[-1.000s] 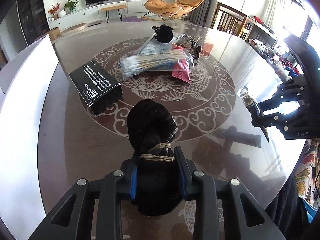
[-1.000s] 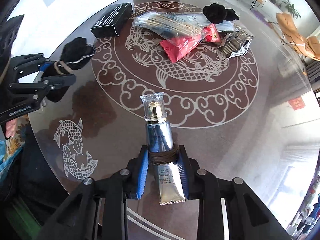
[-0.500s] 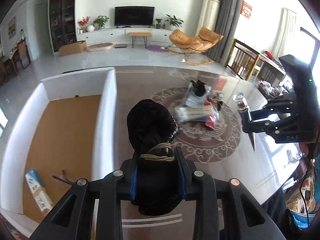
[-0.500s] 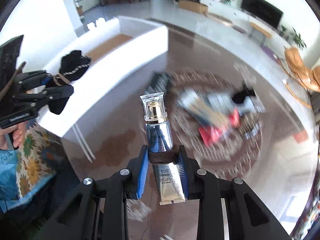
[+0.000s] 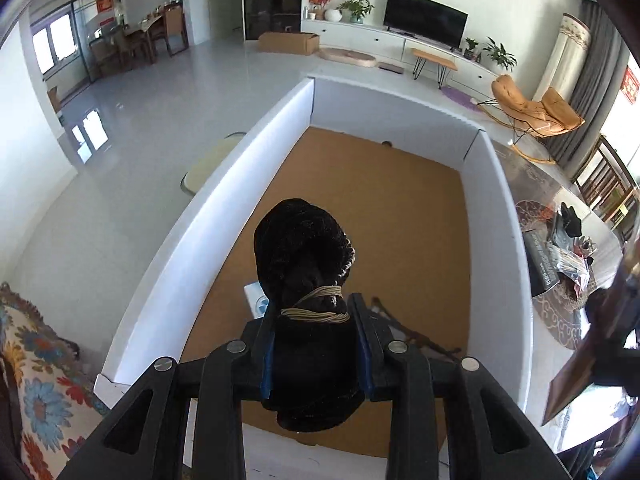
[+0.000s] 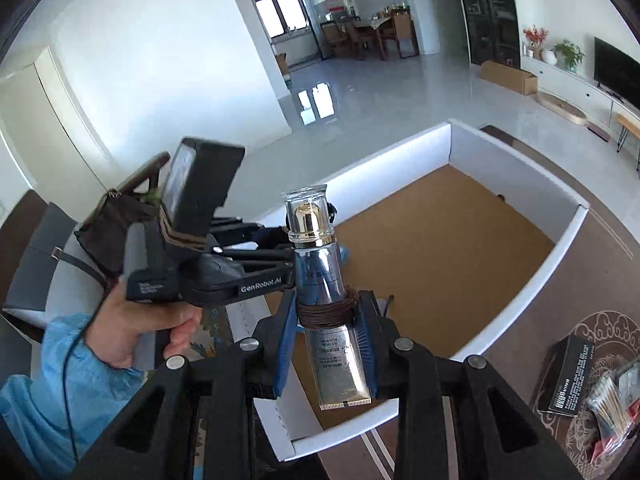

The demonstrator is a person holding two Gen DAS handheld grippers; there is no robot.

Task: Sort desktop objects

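Observation:
My left gripper [image 5: 316,344] is shut on a black fuzzy bundle [image 5: 304,252] tied with tan cord, held above the near end of a white box [image 5: 224,184] with a brown cardboard floor. My right gripper [image 6: 326,336] is shut on a silver cosmetic tube [image 6: 320,276] with a gold pump and clear cap, held over the box's near corner [image 6: 516,300]. The left gripper shows in the right wrist view [image 6: 256,256], just left of the tube. A white-and-blue item [image 5: 254,300] and a dark thin object [image 5: 416,336] lie in the box, partly hidden.
On the round patterned table right of the box lie a black carton [image 6: 568,376], a bag of cotton swabs [image 6: 608,400] and other packets [image 5: 568,256]. A floral cushion [image 5: 32,380] is at the lower left. The living room lies beyond.
Both grippers swung left from over the table to above the white box, each still holding its object. The box now fills both views; the table pile has slid to the right edge.

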